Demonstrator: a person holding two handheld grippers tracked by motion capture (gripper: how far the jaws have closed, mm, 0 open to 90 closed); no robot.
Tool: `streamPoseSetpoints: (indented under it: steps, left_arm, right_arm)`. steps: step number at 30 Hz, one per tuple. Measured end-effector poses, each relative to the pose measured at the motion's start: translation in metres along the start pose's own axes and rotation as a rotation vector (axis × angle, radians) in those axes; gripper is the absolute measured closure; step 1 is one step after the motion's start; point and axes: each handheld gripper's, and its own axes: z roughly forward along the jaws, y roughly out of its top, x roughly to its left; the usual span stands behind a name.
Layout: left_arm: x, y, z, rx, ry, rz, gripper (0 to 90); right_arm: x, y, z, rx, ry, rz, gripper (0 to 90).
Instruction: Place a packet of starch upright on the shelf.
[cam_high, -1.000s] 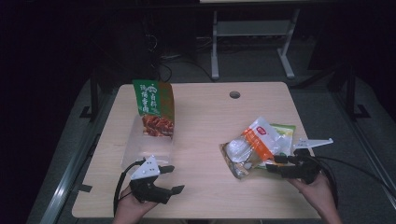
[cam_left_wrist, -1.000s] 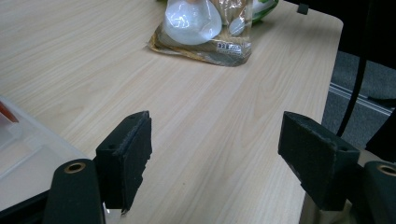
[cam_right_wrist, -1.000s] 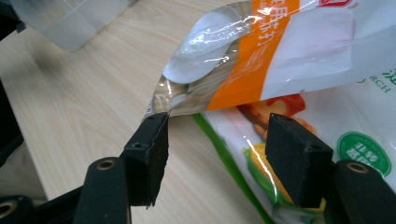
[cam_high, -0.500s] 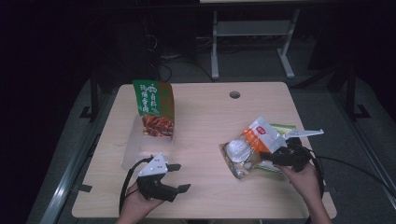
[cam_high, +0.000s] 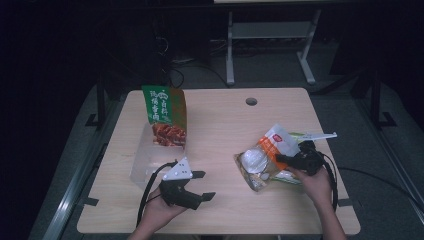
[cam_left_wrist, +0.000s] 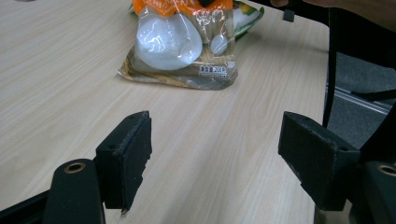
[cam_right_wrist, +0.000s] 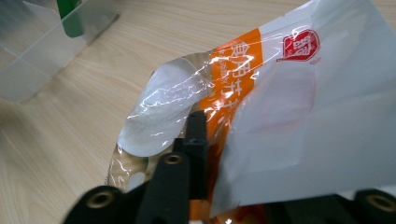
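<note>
The clear bag of white balls with the orange band (cam_high: 265, 160) lies on the right half of the table (cam_high: 220, 125), at about four o'clock from its centre, with its white upper flap raised toward one o'clock. The right gripper (cam_high: 286, 159) comes at it from three o'clock; its jaws have just been closing, and in the right gripper view one black finger (cam_right_wrist: 196, 140) lies against the orange band while the film folds over the other, so the fingers look pinched together on the upper part of the bag. For a sound lift, I would judge it best to hold the flat film near the band and not the bulging balls, and to raise slowly so the heavy lower end does not swing or slip out.

The left gripper (cam_high: 200, 186) rests at seven o'clock near the front edge, fingers (cam_left_wrist: 126, 163) wide apart with nothing between them, aimed across the bare wood toward the bag. It could steady the bottom if the bag sags.

At ten o'clock a clear plastic box (cam_high: 150, 157) holds an upright green snack packet (cam_high: 165, 117); that seems the likely place for the bag. The table is pale wood with a cable hole (cam_high: 251, 101) at twelve o'clock. Beyond it the room is dark, with a metal stand (cam_high: 270, 45) on a grey floor.
</note>
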Motion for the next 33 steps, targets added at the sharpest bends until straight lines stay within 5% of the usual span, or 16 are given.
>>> streamPoseSetpoints:
  steps: [9, 17, 33]
  left_arm:
    - [0.002, -0.004, -0.002, 0.004, 0.006, -0.006, 25.4]
    - [0.002, -0.003, 0.001, 0.006, -0.002, -0.01, 25.4]
    - [0.002, -0.002, 0.005, 0.008, -0.008, -0.003, 25.3]
  right_arm:
    - [0.007, 0.005, -0.002, -0.004, 0.023, -0.043, 89.1]
    - [0.037, 0.02, -0.009, -0.059, 0.072, -0.191, 89.3]
    - [0.083, 0.034, -0.01, -0.05, 0.158, -0.356, 89.5]
